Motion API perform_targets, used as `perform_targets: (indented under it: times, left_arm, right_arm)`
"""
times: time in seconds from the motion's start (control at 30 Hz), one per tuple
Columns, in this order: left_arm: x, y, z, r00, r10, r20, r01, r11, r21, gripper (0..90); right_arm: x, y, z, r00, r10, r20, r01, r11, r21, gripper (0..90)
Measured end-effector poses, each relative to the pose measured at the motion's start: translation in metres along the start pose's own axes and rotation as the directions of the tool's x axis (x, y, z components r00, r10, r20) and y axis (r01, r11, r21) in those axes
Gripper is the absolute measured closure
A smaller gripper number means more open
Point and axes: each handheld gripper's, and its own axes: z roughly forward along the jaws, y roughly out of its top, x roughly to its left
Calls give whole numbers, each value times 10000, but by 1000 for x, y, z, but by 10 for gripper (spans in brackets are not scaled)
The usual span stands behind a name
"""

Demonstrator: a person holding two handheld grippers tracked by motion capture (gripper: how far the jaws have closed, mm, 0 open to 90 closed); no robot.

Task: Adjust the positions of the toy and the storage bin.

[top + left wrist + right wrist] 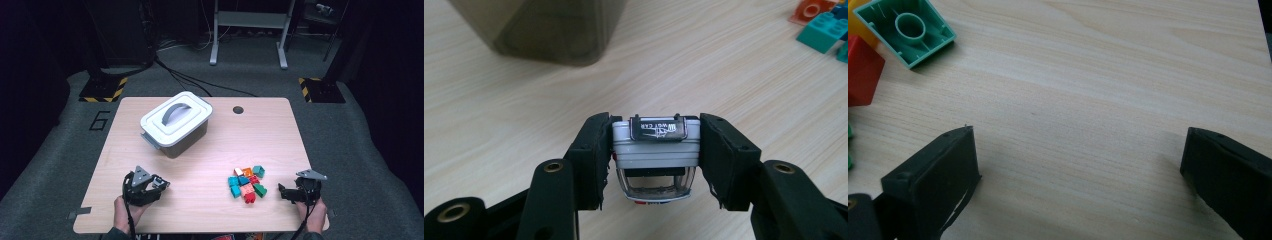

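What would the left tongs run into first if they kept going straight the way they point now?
Probably the dark storage box, straight ahead and slightly left; bare table lies between. The left tongs hold a toy car.

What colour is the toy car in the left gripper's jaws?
Silver-grey toy car, with a black labelled panel on top; clearest in the left gripper view.

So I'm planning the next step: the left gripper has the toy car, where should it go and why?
Probably carry the toy car toward the lidded box. The left gripper is shut on it, while the box's lid is on, so the open right gripper likely must lift that first.
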Motion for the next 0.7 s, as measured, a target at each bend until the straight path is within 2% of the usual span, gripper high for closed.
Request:
perform_targets:
  times: [0.1, 0.27, 0.43, 0.7]
  left_arm:
    - [-5, 8, 5, 9998, 150, 116, -148, 9998, -154, 484]
    - [-11, 20, 13, 9983, 311, 486, -306, 9995, -103, 484]
    - [-23, 30, 25, 9952, 476, 853, -469, 9989, -97, 484]
    - [-48, 43, 45, 9829, 980, 1562, -997, 9950, 30, 484]
  right_arm:
    - [0, 0, 0, 10000, 1, -2, -1, 10000, -2, 12]
    - [0, 0, 0, 10000, -36, -7, 35, 10000, -35, 15]
    - [0, 0, 0, 10000, -42, -5, 42, 10000, -29, 15]
    - [0, 0, 0, 10000, -22, 7, 22, 10000, -41, 18]
